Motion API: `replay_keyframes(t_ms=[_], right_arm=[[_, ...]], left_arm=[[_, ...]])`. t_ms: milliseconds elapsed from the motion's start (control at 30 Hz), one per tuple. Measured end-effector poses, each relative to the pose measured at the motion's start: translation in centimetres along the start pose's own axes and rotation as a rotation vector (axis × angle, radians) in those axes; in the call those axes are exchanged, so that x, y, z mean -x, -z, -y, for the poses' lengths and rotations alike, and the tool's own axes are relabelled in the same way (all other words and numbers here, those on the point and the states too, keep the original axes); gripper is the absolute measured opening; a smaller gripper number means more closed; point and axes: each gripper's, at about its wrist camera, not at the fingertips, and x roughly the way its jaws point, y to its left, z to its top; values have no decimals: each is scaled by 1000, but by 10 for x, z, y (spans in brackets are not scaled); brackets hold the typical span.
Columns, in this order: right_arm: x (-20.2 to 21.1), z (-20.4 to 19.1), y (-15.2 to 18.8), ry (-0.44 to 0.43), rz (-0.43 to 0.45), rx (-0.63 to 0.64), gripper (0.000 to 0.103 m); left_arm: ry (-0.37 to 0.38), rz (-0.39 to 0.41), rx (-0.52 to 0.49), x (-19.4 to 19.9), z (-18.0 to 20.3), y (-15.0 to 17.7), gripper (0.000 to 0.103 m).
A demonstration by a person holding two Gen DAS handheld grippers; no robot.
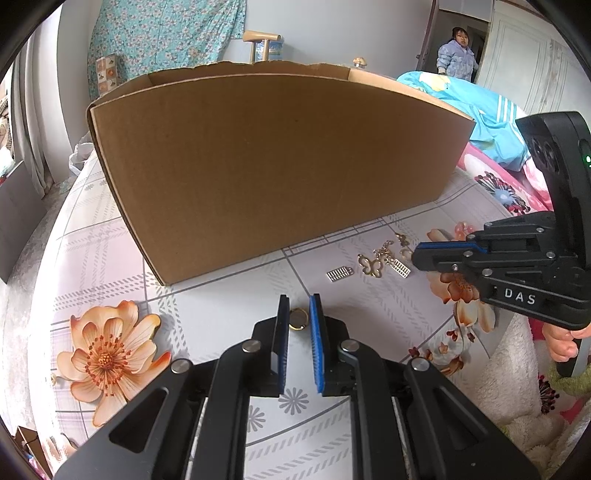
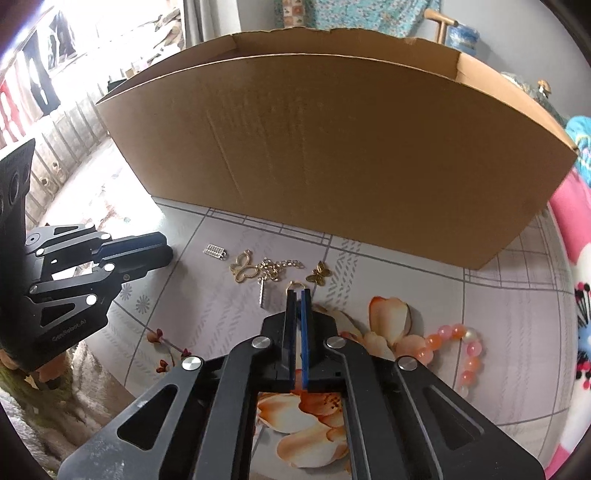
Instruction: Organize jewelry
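The left gripper [image 1: 299, 314] pinches a gold ring [image 1: 297, 319]. The right gripper [image 2: 299, 295] is closed on a small ring [image 2: 295, 284]. Next, I think, both go up into the box [image 1: 266, 166].

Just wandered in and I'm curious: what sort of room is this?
Probably a bedroom at home. A blue quilt lies bunched behind the cardboard box, a floral cloth hangs on the wall, and laundry hangs outside the window.

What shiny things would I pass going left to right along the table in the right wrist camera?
Silver comb charm → outline butterfly charm → gold chain → solid gold butterfly → pink bead bracelet.
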Motion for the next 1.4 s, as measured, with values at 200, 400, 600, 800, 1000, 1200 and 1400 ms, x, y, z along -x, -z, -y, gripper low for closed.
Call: replay_keyframes(t_ms=[200,400,600,800,1000,1200,1400], right_arm=[[9,13,6,-1,-12,-34,4],[15,17,-1,2,13,-20,20],[2,6,-5,35,5,40,19],[4,7,-5,41,-2,45,10],[10,12,-4,29,-4,20,9],[12,23,-14,14,-10,-23,1],[23,42,-15,-3,-4,-78,2]], left_arm=[[0,0,1,0,0,0,11],[1,-1,4,0,0,0,11],[1,-1,4,0,0,0,11],[1,0,4,0,0,0,11],[1,-1,4,-1,0,0,11],[6,2,10,-1,0,0,11],[17,12,11,3,-4,1,11]])
